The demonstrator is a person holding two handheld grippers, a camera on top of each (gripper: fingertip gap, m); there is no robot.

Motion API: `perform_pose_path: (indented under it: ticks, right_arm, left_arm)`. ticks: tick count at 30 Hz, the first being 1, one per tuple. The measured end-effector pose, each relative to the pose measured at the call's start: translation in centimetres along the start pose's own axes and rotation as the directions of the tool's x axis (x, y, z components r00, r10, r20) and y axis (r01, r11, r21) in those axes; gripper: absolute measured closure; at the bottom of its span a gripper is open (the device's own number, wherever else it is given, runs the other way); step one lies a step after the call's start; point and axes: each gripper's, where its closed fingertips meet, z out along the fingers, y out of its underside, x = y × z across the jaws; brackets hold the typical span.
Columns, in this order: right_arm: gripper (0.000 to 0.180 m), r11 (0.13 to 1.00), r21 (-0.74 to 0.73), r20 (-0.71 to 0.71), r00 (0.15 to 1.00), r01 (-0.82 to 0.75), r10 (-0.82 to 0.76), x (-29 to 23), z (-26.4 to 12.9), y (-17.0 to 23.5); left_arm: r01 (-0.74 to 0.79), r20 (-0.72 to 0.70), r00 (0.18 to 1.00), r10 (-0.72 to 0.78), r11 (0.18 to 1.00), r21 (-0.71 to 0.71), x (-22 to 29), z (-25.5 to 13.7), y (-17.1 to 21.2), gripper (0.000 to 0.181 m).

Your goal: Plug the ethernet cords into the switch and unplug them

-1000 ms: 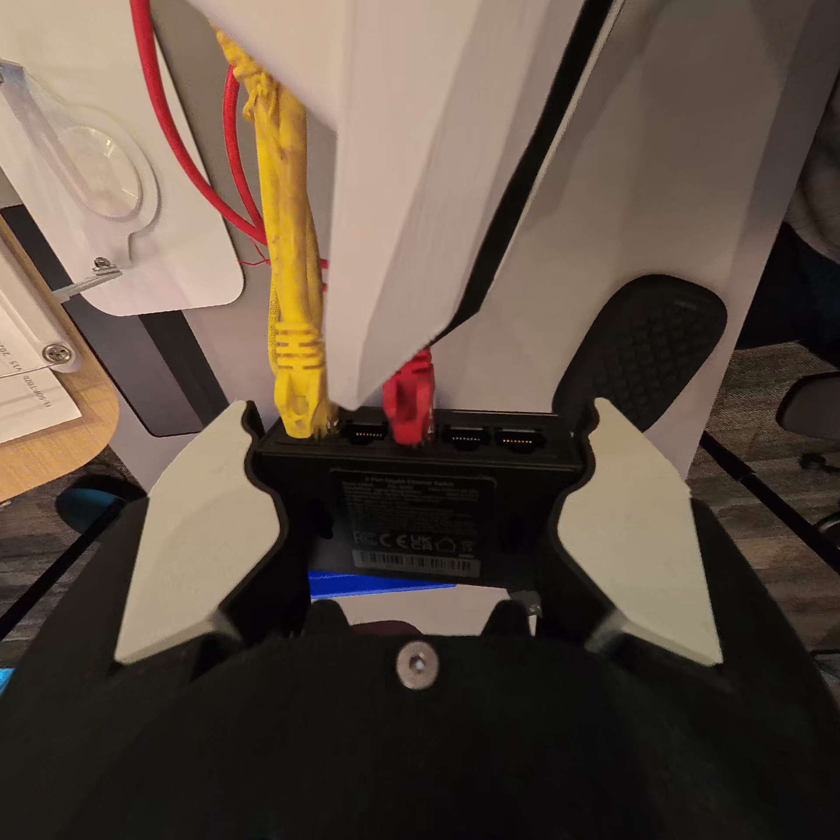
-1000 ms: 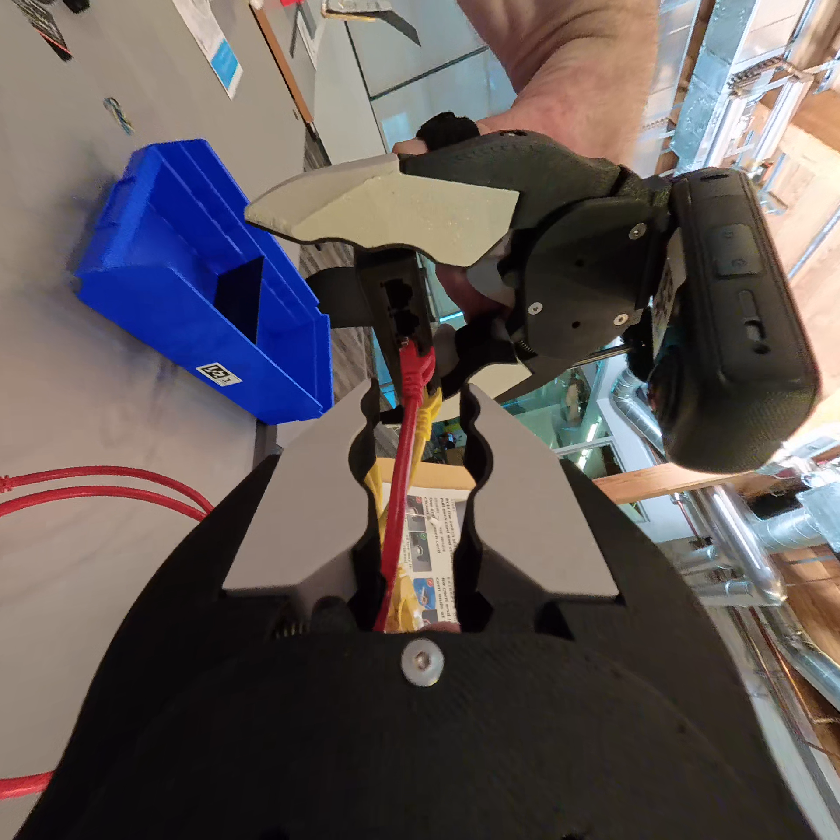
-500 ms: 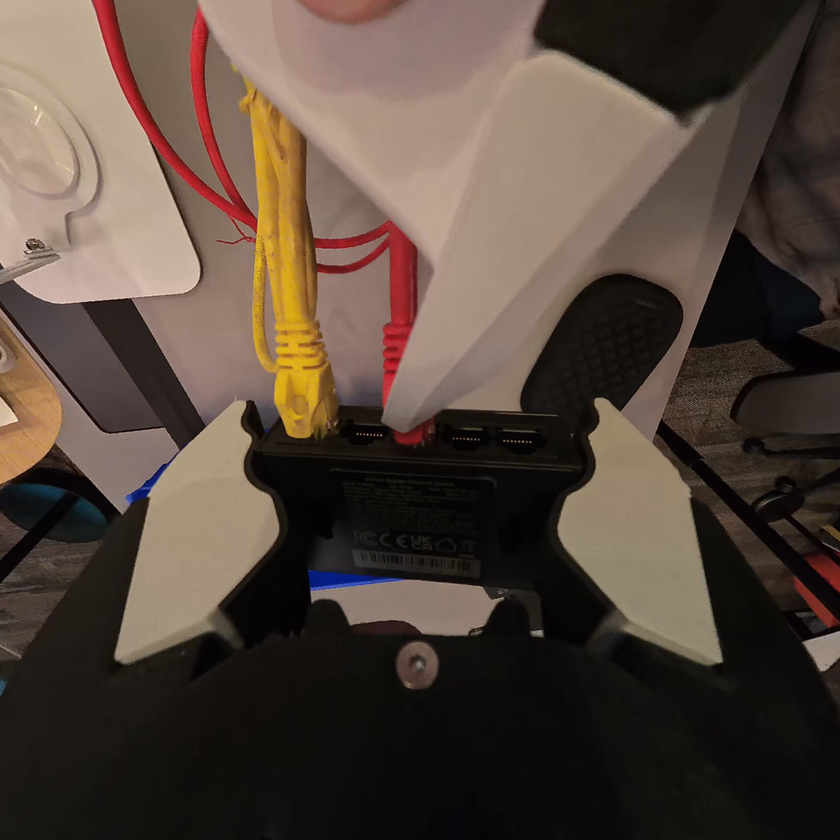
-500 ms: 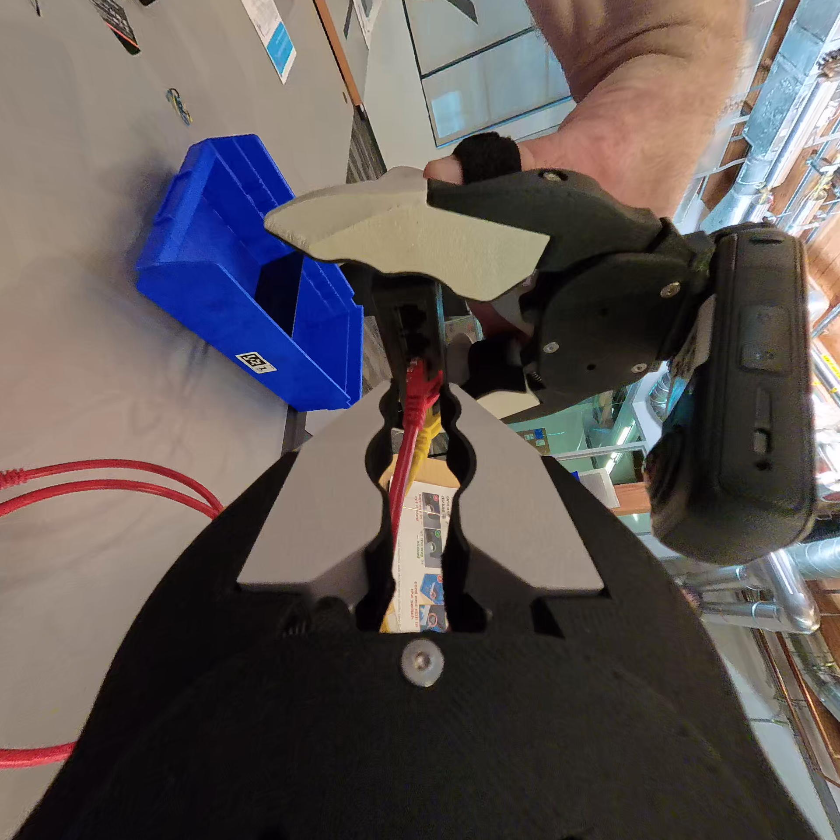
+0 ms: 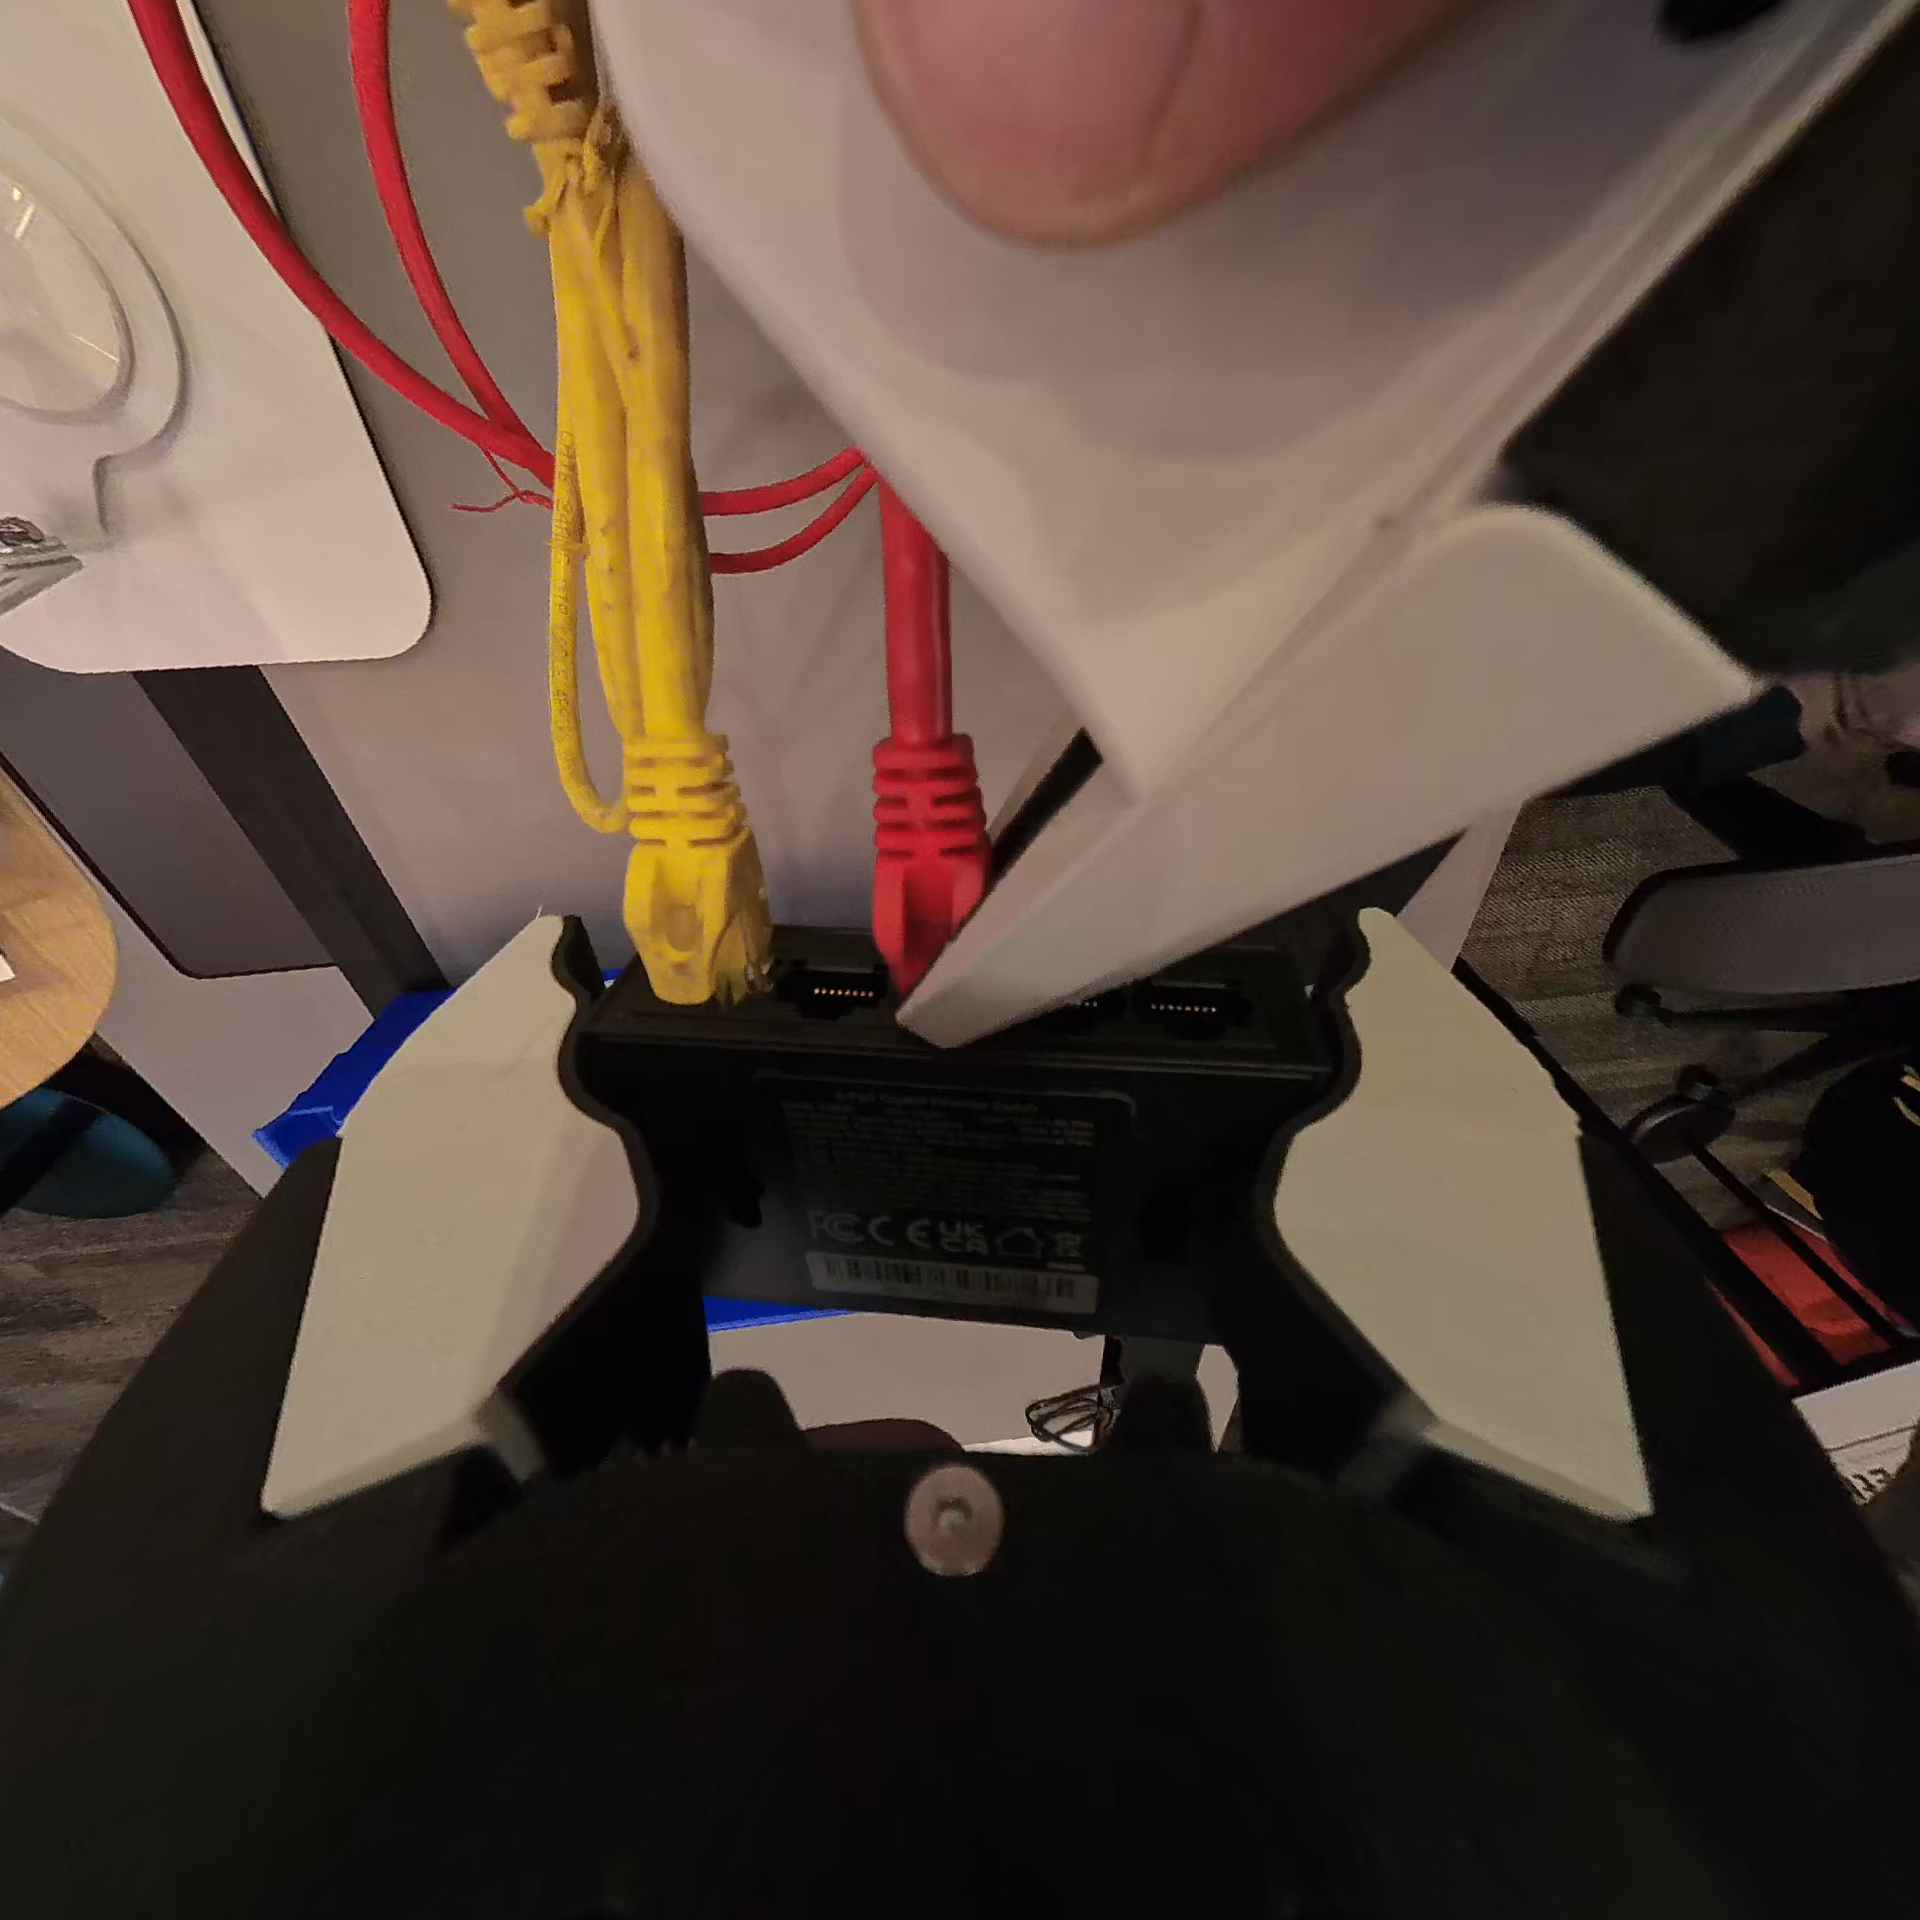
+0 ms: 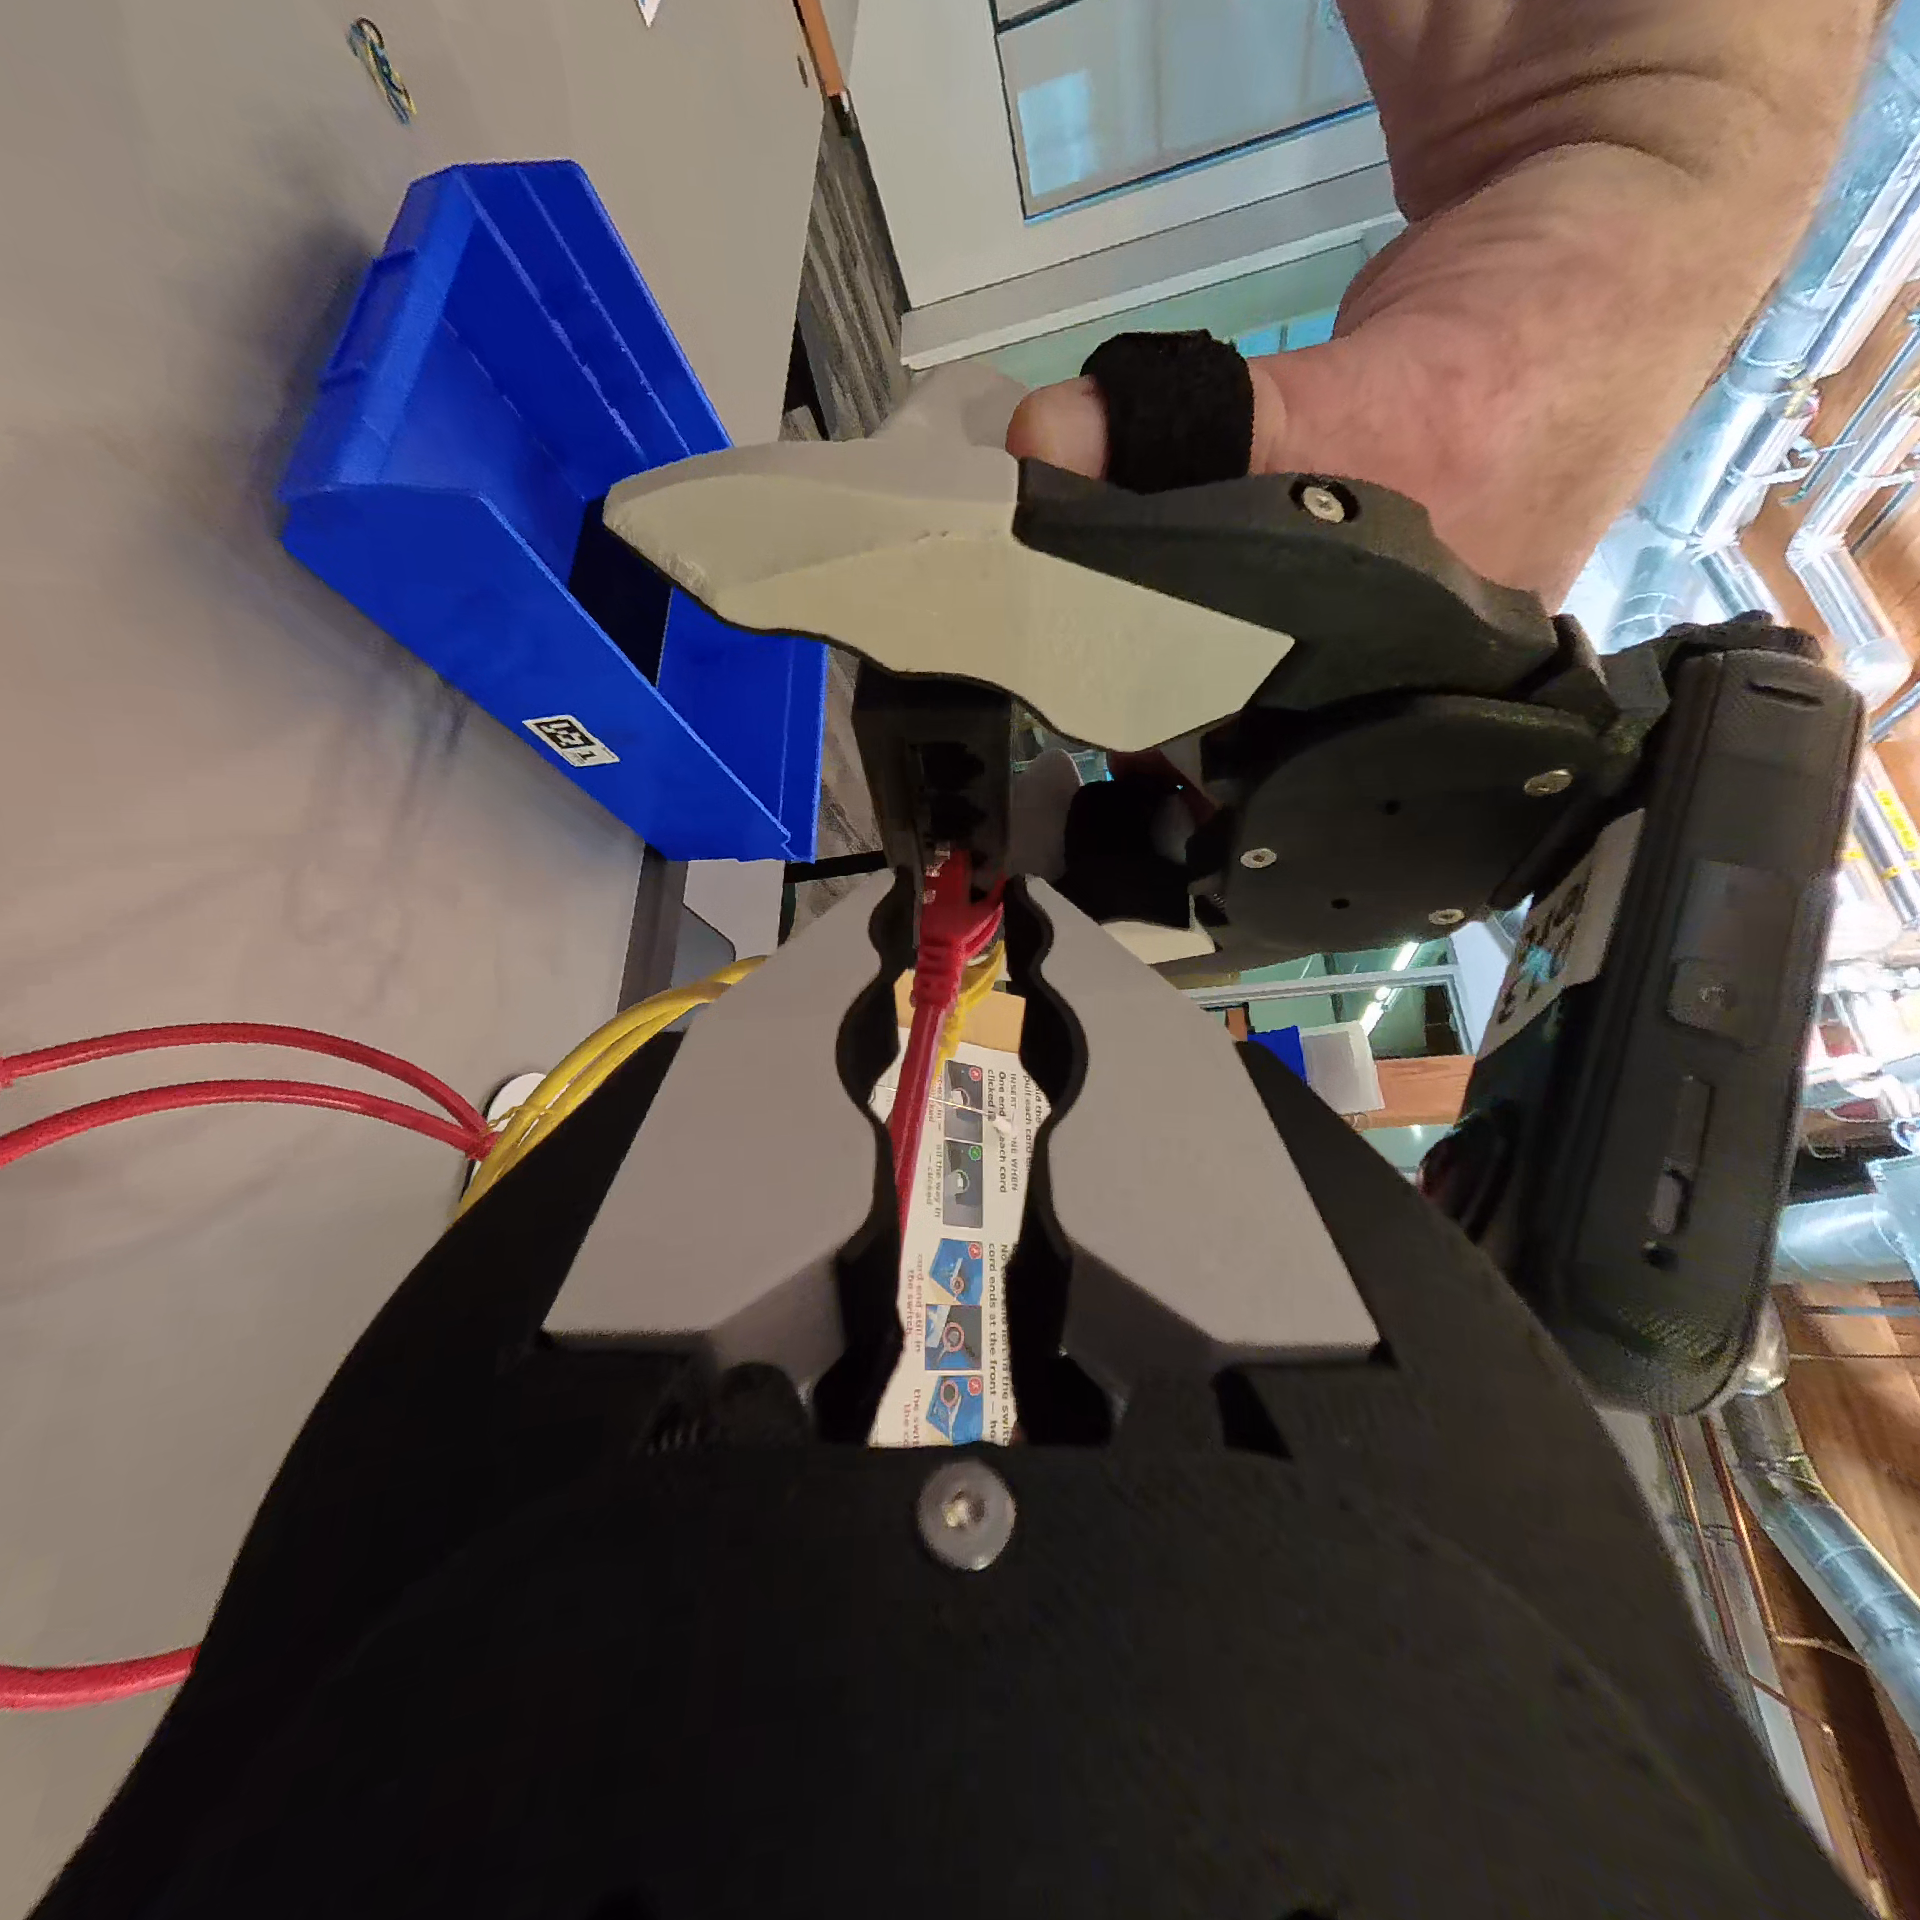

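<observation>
left tongs (image 5: 951, 1023) clamped on the switch (image 5: 945, 1132), one finger on each end, port row facing away from the camera. going left to right along that row: yellow plug (image 5: 691, 883) seated in the port at the left end, next port empty, red plug (image 5: 925, 842) in the third, then two ports partly hidden behind a finger of the right tongs (image 6: 951, 904). right tongs sit nearly together around the red plug right at the switch, with the red cord (image 6: 914, 1101) running back between the fingers; can't tell if they actually pinch it. my read: red plug is either being pushed home or about to be pulled. next move needs the latch tab pressed, then a straight pull. tab and seating depth aren't visible. blue bin (image 6: 520, 499) sits on the table left of the switch.
</observation>
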Motion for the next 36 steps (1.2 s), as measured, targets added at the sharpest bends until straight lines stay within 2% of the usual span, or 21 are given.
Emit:
perform_pose_path:
  ticks: [14, 28, 31, 36]
  right_arm:
    - [0.167, 1.000, -0.009, 0.010, 1.000, 0.014, -0.014, -0.21, 0.06, 0.20]
    - [0.168, 0.997, 0.037, -0.002, 0.998, -0.062, 0.062, -0.01, 0.37, -0.03]
    - [0.159, 0.995, 0.045, 0.026, 0.996, -0.091, 0.090, 0.06, -0.08, -0.04]
    - [0.162, 0.995, 0.035, 0.056, 0.994, -0.092, 0.090, -0.22, -0.21, 0.25]
  left_arm:
    - [0.011, -0.011, 1.000, -0.011, 1.000, -0.006, 0.03, 0.10, -0.26, 0.053]
    - [0.025, -0.021, 0.999, -0.025, 1.000, -0.008, 0.08, -0.19, 0.13, 0.053]
    - [0.022, -0.030, 0.999, -0.023, 1.000, -0.012, 0.26, -0.18, 0.27, 0.054]
    - [0.029, -0.036, 0.999, -0.029, 0.999, -0.014, 0.12, 0.02, 0.33, 0.053]
